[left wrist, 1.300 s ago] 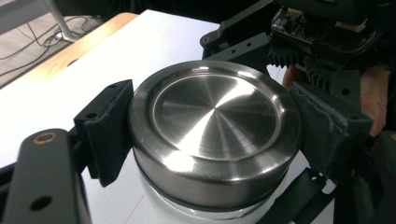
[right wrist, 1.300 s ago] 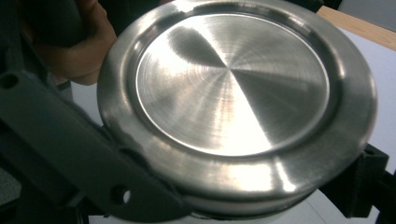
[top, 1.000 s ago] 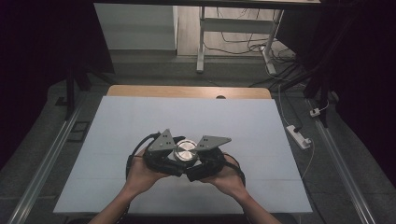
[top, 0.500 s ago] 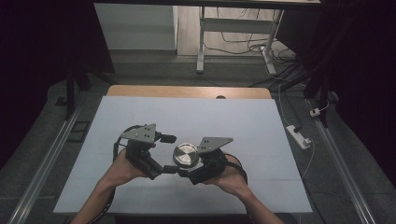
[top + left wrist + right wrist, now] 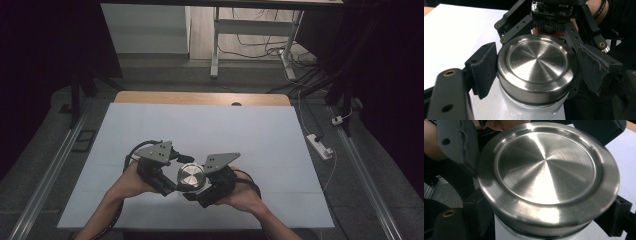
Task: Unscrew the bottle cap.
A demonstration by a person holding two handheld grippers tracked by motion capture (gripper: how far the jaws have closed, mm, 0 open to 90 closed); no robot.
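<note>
Steel lid (image 5: 537, 68) on a white jar (image 5: 529, 110), mid-table (image 5: 250, 130), looks rigid, slick and weighty (polished rim offers little friction): left hand-held gripper (image 5: 172, 181) has just closed on the lid's rim, right hand-held gripper (image 5: 200, 192) clamps the body below

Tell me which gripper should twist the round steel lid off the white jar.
Left gripper: its jaws have just closed on the round steel lid; the right gripper clamps the white jar below.

Thing: white jar (image 5: 529, 110) with brushed steel lid (image 5: 536, 61)
Pose: upright
Lid: on
Place: near table edge
</note>
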